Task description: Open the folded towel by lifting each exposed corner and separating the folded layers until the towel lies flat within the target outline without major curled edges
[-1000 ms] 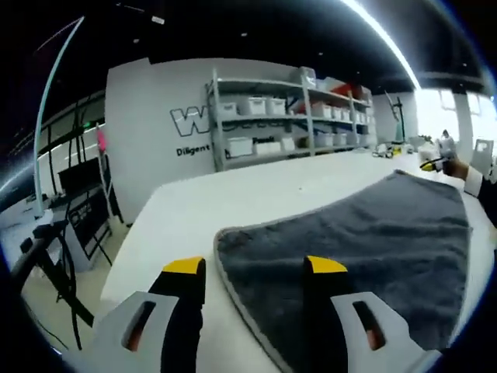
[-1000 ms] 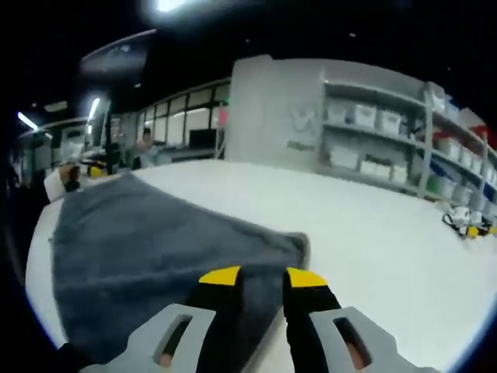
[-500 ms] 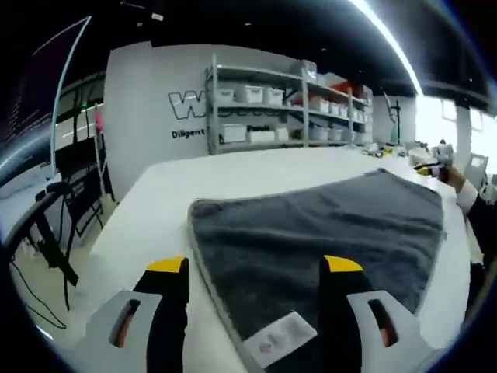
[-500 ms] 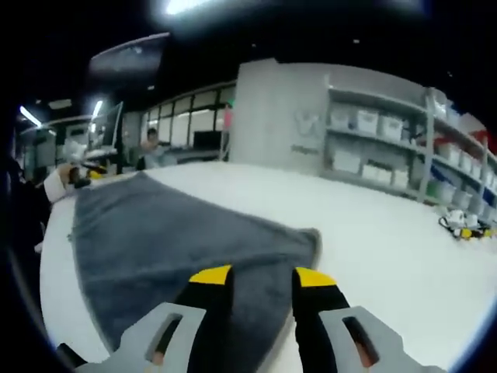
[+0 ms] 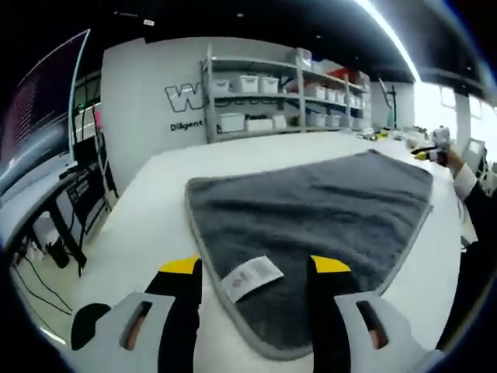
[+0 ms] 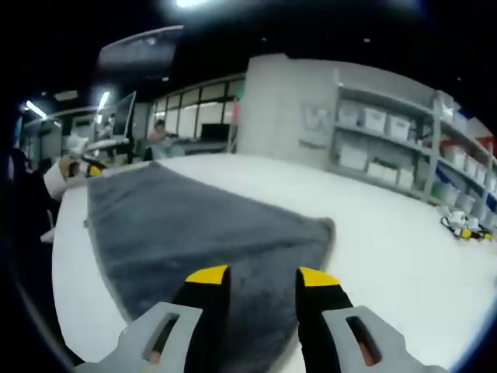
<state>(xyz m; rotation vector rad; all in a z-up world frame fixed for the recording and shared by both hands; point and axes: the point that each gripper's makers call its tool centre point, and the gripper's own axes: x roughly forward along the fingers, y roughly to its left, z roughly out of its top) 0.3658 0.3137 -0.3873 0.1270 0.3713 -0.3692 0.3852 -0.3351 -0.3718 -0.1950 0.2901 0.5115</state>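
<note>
Grey towel (image 5: 318, 210) flat on table (image 5: 147, 225), left gripper (image 5: 255, 266) and right gripper (image 6: 262, 274) spread above it

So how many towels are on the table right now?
1. A single grey towel lies spread on the white table, its white care label between the left gripper jaws; the right gripper hovers over its other end. Folded layers beneath may be hidden.

Towel (image 5: 326, 210) grey fuzzy cloth; table (image 5: 155, 225) smooth matt white.

Bright overhead glare, soft fisheye-warped edges
</note>
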